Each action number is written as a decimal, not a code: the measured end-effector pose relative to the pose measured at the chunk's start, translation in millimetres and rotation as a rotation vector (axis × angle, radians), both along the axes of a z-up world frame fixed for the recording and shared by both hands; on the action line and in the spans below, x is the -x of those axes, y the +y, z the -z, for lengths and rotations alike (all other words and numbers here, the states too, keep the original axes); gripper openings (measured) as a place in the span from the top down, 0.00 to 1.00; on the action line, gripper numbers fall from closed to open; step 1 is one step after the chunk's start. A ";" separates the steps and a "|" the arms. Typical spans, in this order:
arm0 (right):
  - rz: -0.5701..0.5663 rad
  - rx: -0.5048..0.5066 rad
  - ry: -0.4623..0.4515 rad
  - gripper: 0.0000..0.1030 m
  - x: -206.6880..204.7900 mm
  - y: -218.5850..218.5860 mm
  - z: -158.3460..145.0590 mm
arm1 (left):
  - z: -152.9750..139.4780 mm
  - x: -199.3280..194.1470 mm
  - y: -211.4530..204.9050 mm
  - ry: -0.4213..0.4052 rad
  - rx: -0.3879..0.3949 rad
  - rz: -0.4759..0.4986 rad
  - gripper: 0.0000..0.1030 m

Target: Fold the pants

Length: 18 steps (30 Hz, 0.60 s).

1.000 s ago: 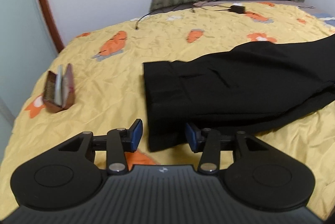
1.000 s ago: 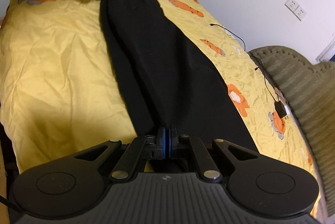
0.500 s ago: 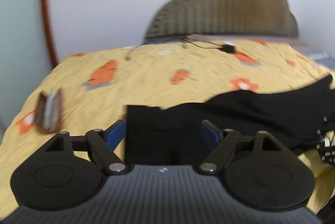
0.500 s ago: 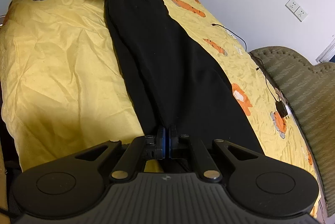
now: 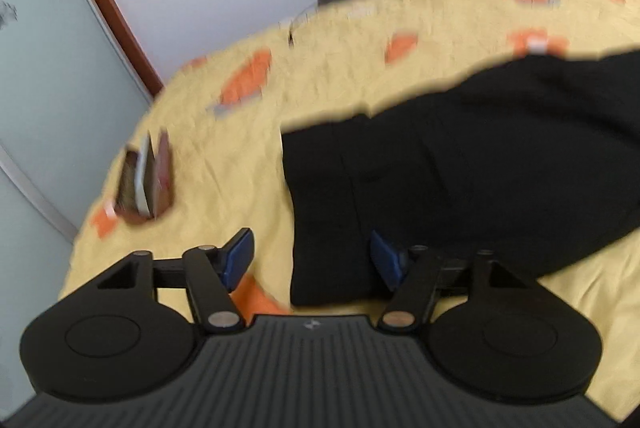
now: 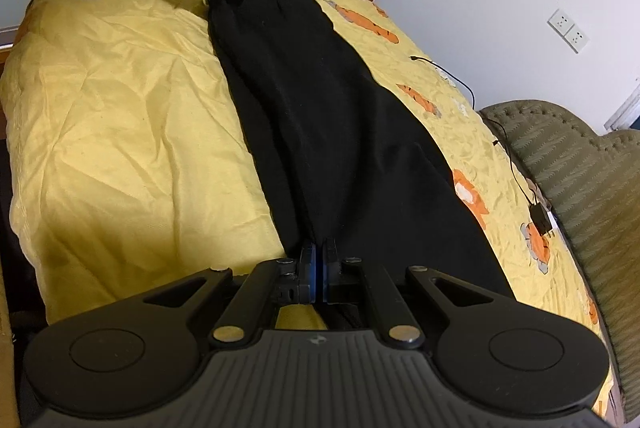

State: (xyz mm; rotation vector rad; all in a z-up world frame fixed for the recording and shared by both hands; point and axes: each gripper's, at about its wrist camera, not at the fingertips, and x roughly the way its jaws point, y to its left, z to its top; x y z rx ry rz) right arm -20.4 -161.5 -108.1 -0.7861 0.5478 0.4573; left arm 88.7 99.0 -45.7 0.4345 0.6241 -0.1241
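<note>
Two grippers on one pair of pants [image 6: 340, 131] | pants lie flat on the bed [image 6: 120, 99] — long axis running straight away from right gripper [image 6: 319, 268], pinched on near end | left gripper [image 5: 310, 260] spread, straddling far-end corner — nearer that end.

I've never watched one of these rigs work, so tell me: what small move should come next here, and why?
Probably close the left gripper on the near corner of the black pants. Its jaws stand open astride that corner, while the right gripper is shut on the other end. Both ends need holding before one can be carried over across the yellow bedspread.
</note>
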 end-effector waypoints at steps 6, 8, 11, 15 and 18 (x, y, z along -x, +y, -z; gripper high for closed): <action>0.018 -0.011 -0.022 0.98 10.8 0.9 -6.3 | 8.4 -9.9 -23.4 0.012 -0.059 0.028 0.28; 0.023 -0.016 -0.026 0.98 13.5 -1.2 -7.2 | 22.6 -12.8 -19.9 0.026 -0.107 0.011 0.28; 0.029 -0.004 -0.015 0.98 12.3 -1.9 -1.9 | 25.2 -13.1 -5.4 0.035 -0.063 -0.023 0.20; 0.035 0.016 -0.032 0.98 15.9 1.0 -2.9 | 25.5 -8.3 -8.6 0.015 -0.128 -0.014 0.20; 0.037 0.000 -0.018 0.98 16.0 0.2 -2.7 | 20.3 -4.5 -12.6 0.003 -0.148 -0.027 0.25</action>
